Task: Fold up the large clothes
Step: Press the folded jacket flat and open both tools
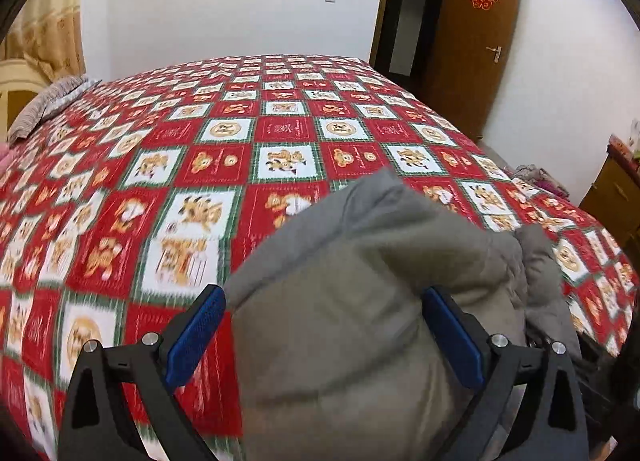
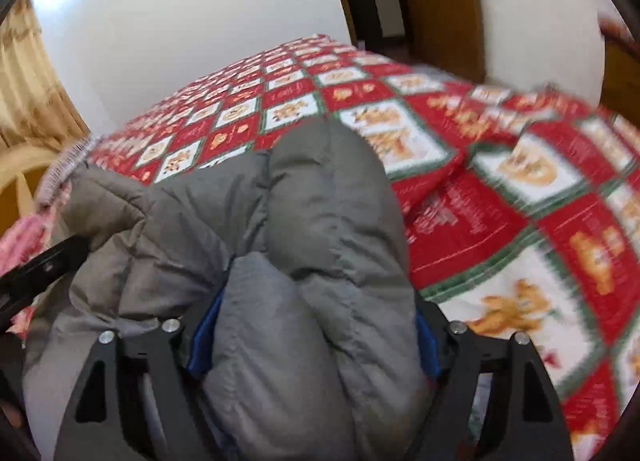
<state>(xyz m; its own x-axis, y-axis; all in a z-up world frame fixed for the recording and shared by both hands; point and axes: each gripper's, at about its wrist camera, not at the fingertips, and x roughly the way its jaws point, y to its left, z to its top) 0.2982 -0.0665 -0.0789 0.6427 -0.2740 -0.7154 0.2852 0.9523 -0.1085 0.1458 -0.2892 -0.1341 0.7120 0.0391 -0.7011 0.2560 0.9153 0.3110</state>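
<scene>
Garment: one grey padded coat (image 1: 360, 301), bunched in thick folds, lying over the near edge of the bed, also seen from the right wrist (image 2: 304, 229).
Bed: one, covered by a red, white and green patchwork quilt (image 1: 200, 165) printed with bears.
Pillow: one striped, at the far left of the bed (image 1: 44, 105).
Door: one brown, standing open (image 1: 472, 41), with a red paper emblem on it.
Curtain: one tan, at left (image 1: 44, 33).
Cabinet: one wooden, at right edge (image 1: 612, 197).
Left hand-held gripper (image 1: 324, 297): jaws spread wide; a puffed fold of the coat fills the gap, touching the right blue pad (image 1: 452, 337); whether the left pad presses on it cannot be told.
Right hand-held gripper (image 2: 312, 337): jaws wide, a fat roll of the coat wedged between them, blue pads (image 2: 204, 341) against its sides; grasping the coat.
</scene>
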